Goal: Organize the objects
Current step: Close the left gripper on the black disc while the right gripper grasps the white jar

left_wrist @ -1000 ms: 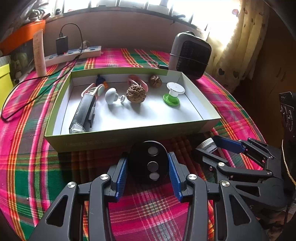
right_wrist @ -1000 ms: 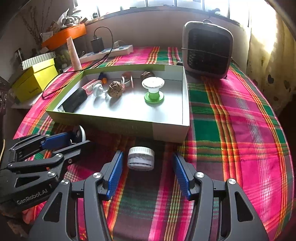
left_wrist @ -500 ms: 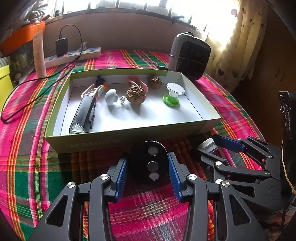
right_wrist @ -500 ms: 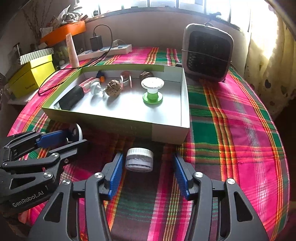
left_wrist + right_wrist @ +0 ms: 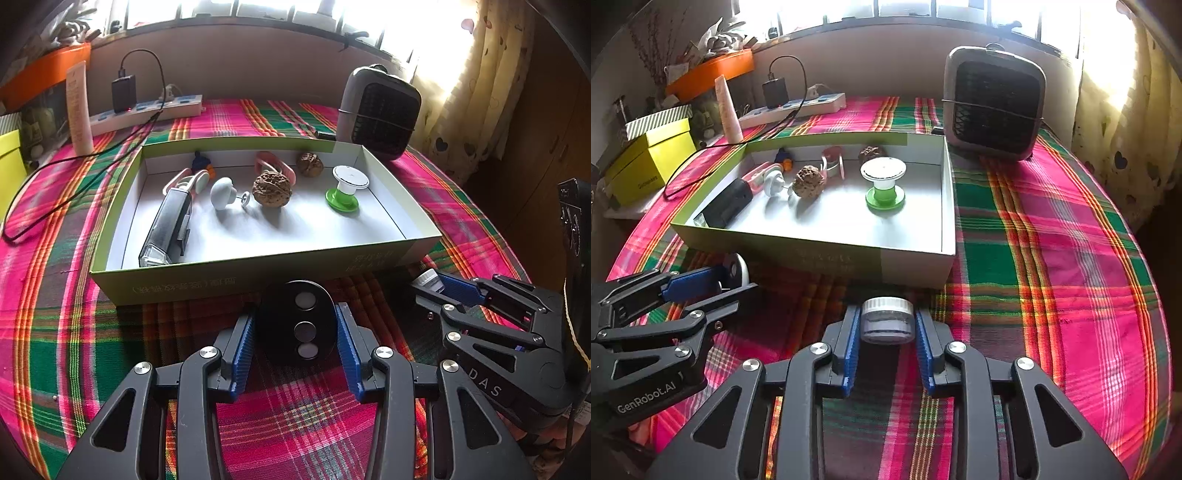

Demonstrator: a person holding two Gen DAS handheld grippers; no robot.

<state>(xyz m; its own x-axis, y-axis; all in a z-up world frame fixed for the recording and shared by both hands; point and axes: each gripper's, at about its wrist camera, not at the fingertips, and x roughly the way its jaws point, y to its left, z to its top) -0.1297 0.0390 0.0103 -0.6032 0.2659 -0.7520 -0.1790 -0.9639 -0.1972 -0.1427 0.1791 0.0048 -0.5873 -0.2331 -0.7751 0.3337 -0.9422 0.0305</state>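
On the plaid-clothed table [image 5: 1052,236], the right tongs [image 5: 887,325] have just been closing and now pinch the small jar [image 5: 886,320]. The left tongs [image 5: 296,330] pinch a black oval disc [image 5: 298,323]. Each load should lift clear of the box [image 5: 912,264] wall before crossing over it.

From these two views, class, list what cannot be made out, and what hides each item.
- Left view: the jar is mostly hidden behind the right gripper's finger.
- Right view: the black disc shows edge-on behind the left gripper.
- Both views: the print on the box is too small and dark.
- Right view: the jar's contents are blurred.
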